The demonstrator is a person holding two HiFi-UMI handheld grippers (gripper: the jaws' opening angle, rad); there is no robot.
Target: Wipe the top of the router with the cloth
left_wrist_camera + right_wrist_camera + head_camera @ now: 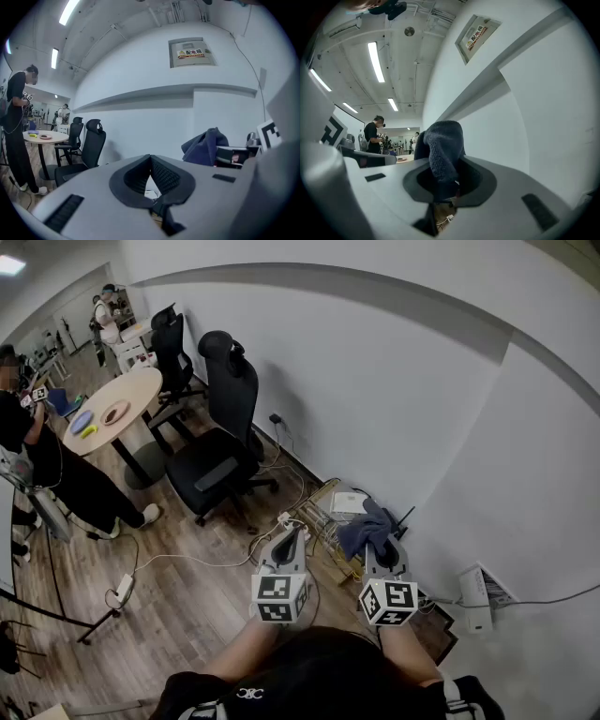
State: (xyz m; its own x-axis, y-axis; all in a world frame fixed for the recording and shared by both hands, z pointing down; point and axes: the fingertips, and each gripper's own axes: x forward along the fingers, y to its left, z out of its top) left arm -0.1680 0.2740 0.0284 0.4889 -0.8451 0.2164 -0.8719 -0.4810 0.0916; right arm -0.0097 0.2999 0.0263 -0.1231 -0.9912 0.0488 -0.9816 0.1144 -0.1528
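**Cloth pinched in right jaws, low in the wall corner**

Writing noted: a yellow-and-white wall sign (191, 53) read "配电箱" in the left gripper view; its smaller print was too fine to read. Each gripper's cube carried black-and-white square markers, with no letters.

Room for moving: the work spot sat low in a corner where two white walls met the wood floor (187, 606). The right side was closed off by wall, with a white wall unit (475, 599) near the right gripper. White cables (202, 561) ran over the floor on the left side. Two black office chairs (220, 442) stood further off along the wall, and beyond them a round counter (131, 395). A person (37, 456) stood beside that counter, well apart from the grippers.

Jaws: the left gripper (150, 161) had its jaws pressed together at the tips with nothing between them. The right gripper (449, 183) had its jaws pinching the dark blue cloth (443, 150), which bunched up above them.

Task things: in the head view the cloth hung from the right jaws just in front of a flat white box, apparently the router (349, 502), which lay on a wire rack (323, 521) against the wall. Whether the cloth touched the box could not be told.
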